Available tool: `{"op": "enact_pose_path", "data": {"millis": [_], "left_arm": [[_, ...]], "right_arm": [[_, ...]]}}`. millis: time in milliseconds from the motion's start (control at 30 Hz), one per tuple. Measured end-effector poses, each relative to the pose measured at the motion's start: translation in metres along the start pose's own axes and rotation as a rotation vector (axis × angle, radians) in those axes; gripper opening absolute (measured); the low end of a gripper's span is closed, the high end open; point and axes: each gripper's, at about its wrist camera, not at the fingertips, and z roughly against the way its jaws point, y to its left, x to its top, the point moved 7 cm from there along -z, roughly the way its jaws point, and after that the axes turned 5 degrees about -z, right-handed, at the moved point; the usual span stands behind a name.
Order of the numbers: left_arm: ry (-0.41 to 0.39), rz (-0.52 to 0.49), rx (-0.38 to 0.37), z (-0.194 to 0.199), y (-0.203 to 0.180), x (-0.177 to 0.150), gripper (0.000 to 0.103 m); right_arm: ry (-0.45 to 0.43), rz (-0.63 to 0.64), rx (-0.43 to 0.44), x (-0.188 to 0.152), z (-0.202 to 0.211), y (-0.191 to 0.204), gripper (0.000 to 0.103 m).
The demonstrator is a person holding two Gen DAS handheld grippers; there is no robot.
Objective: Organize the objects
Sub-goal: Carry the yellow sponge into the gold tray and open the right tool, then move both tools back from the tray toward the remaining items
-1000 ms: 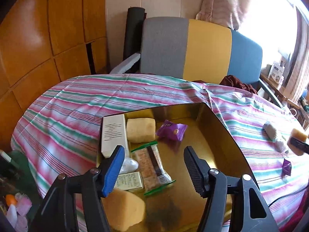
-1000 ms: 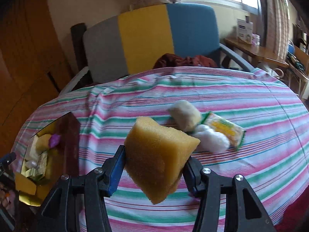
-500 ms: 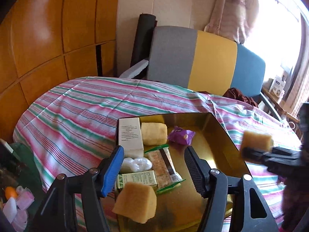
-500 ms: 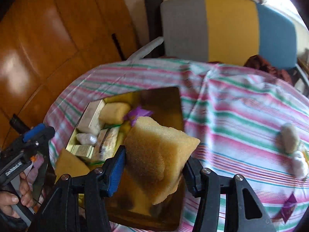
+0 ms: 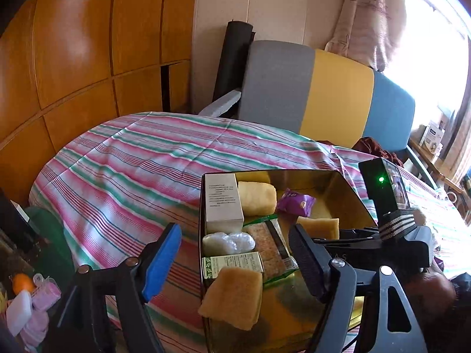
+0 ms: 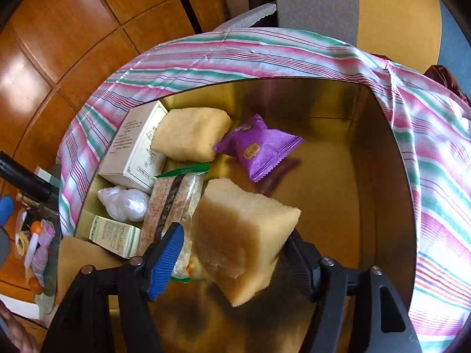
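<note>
The step looks like dropping a sponge (image 6: 244,235) into the gold tin (image 6: 379,176). The right gripper (image 6: 232,253) has just been opening its jaws; the blue one is clear of the sponge, which hangs between them over the tin's floor, near the purple packet (image 6: 259,147). The left gripper (image 5: 235,256), jaws spread and empty, waits by the tin's near edge. Next, the right gripper should pull away. The writing is too small to read.

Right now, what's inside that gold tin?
The gold tin holds a white carton, a small green box, sponges, a purple packet, a cracker pack and a clear-wrapped lump. Anything underneath is hidden.
</note>
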Motion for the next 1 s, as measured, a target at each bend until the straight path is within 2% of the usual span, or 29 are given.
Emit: {"op": "enact_pose_path", "data": {"millis": [233, 367, 567, 1000], "left_arm": [[0.009, 0.0, 0.0, -0.002, -0.001, -0.003, 0.079], [0.011, -0.006, -0.005, -0.001, -0.004, -0.003, 0.079], [0.006, -0.013, -0.003, 0.001, -0.006, -0.002, 0.08], [0.013, -0.061, -0.039, 0.001, -0.031, -0.001, 0.082]], "right_arm": [[-0.067, -0.01, 0.006, 0.002, 0.021, 0.0, 0.074], [-0.099, -0.019, 0.037, 0.012, 0.034, 0.005, 0.083], [-0.172, -0.001, -0.017, 0.016, 0.066, -0.001, 0.083], [-0.263, -0.093, -0.152, -0.028, 0.135, -0.086, 0.083]]}}
